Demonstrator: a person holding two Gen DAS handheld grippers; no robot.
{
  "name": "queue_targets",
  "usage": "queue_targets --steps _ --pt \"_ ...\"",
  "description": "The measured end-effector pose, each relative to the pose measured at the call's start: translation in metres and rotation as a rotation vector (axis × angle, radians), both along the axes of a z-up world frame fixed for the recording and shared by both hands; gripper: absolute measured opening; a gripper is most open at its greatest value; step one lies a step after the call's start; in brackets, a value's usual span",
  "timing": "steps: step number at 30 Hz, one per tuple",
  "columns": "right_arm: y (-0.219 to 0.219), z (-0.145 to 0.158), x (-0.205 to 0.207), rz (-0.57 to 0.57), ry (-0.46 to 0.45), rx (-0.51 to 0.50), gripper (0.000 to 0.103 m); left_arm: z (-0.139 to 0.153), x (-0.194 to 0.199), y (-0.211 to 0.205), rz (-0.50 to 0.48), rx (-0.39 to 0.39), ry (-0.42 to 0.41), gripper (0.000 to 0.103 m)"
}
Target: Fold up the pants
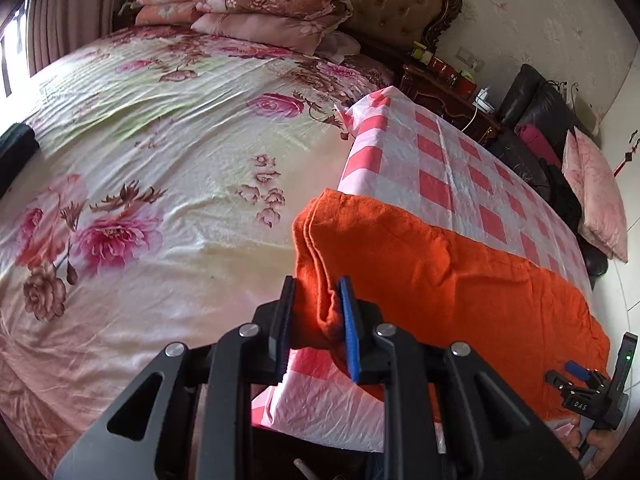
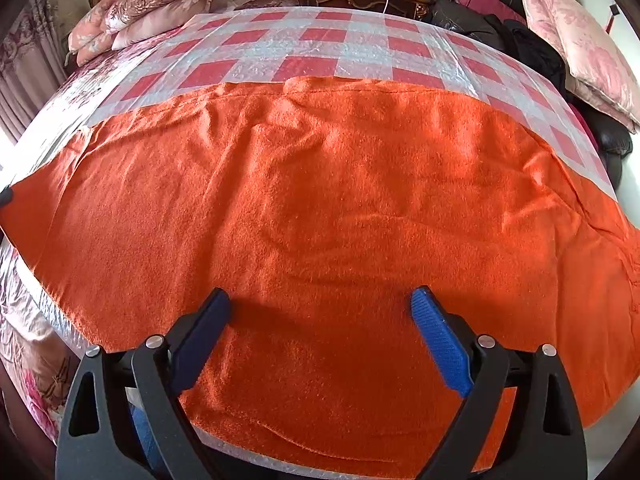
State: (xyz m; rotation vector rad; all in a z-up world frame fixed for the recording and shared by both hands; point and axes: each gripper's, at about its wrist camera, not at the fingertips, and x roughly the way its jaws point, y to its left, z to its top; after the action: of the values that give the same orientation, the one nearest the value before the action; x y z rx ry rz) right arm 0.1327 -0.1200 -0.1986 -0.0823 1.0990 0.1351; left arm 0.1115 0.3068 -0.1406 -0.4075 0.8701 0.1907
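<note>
1. Pants [image 2: 340, 208]: orange, fuzzy cloth, spread flat across the near half of the surface [image 2: 320, 32]; far edge runs straight along the checks; several shallow creases across the middle.
2. Surface: covered in a pink-and-white checked plastic sheet, standing just beside a bed [image 1: 160, 128].
3. Left gripper [image 1: 316, 312]: jaws narrow, clamped on a bunched end of the pants. The pinched cloth is raised off the surface, and its layered edge stands up above the jaws. One blue pad [image 1: 350, 332] presses the cloth on the right side; the black finger presses it on the left.
4. Right gripper [image 2: 322, 320]: jaws wide, nothing gripped between them. The pants lie directly under and between the jaws, near the front edge of the surface. Whether the fingertips touch the cloth cannot be told. In the left wrist view this gripper sits at the far lower right, held by a hand [image 1: 596, 444].
5. Bed: floral sheet, pink and cream, with a stack of folded floral quilts [image 1: 256, 4] at the headboard.
6. Pink pillow [image 2: 576, 48]: on a dark sofa beyond the surface's far right corner.
</note>
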Motion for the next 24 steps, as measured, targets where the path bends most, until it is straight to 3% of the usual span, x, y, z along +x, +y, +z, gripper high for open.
queue_targets --steps 8,13,19,21,24 --pt "-0.002 0.001 -0.002 0.006 0.002 0.016 0.09 0.031 0.009 -0.046 -0.021 0.173 -0.006 0.021" --pt "-0.025 0.011 -0.003 -0.025 0.027 0.221 0.085 0.05 0.022 -0.11 -0.104 0.33 -0.033 0.021" --pt "-0.051 0.034 -0.002 -0.063 0.001 0.389 0.083 0.046 0.032 -0.233 -0.329 0.538 -0.099 0.021" --pt "-0.057 0.035 0.001 -0.067 0.019 0.465 0.083 0.03 0.026 -0.276 -0.442 0.599 -0.116 0.021" --pt "-0.068 0.027 0.01 -0.103 0.087 0.604 0.083 -0.007 0.018 -0.32 -0.562 0.622 -0.089 0.021"
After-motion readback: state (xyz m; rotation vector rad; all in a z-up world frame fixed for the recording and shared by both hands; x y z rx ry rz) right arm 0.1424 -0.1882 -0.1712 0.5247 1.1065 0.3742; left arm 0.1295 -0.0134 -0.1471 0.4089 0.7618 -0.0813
